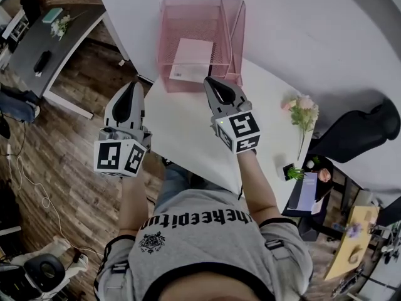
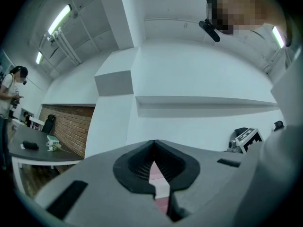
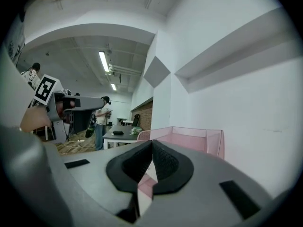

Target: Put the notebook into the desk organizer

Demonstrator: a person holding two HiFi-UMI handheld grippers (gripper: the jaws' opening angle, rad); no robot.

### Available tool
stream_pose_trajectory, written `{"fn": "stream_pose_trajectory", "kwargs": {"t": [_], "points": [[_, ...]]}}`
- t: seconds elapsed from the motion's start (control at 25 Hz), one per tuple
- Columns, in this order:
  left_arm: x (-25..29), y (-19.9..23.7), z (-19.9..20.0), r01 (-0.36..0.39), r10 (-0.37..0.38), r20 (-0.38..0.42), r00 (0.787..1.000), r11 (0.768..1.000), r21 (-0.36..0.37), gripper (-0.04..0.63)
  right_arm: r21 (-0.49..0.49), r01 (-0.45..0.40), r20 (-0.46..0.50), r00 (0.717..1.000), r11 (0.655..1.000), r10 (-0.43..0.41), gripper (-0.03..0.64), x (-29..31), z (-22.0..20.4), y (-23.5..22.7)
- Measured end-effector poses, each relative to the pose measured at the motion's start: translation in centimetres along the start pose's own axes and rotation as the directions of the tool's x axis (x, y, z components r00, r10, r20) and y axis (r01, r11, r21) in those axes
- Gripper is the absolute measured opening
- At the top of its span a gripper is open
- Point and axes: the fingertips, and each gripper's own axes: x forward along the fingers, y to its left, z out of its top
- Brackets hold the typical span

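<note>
While notebook (image 1: 191,58) sits in pink organizer (image 1: 165,42), L gripper (image 1: 133,86) & R gripper (image 1: 210,81) closed, empty.

You stand at a white table (image 1: 188,130) with its near edge against you. Directly on it sits one pink mesh desk organizer (image 1: 188,17), at the far end, upright, its open side facing you.

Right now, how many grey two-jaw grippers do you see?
2. The left gripper is beside the white table's left edge; the right gripper is above it, near the pink mesh organizer. None seems hidden.
</note>
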Motion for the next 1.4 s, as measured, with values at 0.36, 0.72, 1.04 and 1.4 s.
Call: {"fn": "stream_pose_trajectory", "kwargs": {"t": [0.36, 0.72, 1.04, 1.4], "points": [[-0.1, -1.8, 0.8, 0.02, -0.02, 0.017, 1.0, 1.0, 0.008, 0.003, 0.01, 0.053, 0.089, 0.995, 0.999, -0.054, 0.003, -3.4, 2.8, -0.7], [-0.5, -3.4, 1.3, 0.03, -0.03, 0.032, 0.999, 0.999, 0.013, 0.003, 0.038, 0.114, 0.176, 0.977, 0.993, -0.119, 0.003, -6.8, 4.9, -1.9], [-0.5, -4.7, 1.9, 0.044, -0.044, 0.045, 0.998, 0.999, 0.016, 0.004, 0.058, 0.167, 0.228, 0.958, 0.984, -0.176, 0.003, -9.4, 6.4, -2.9], [-0.4, -6.4, 2.1, 0.064, -0.065, 0.053, 0.996, 0.998, 0.012, 0.003, 0.073, 0.2, 0.26, 0.942, 0.977, -0.212, 0.003, -11.9, 6.9, -3.7]]}}
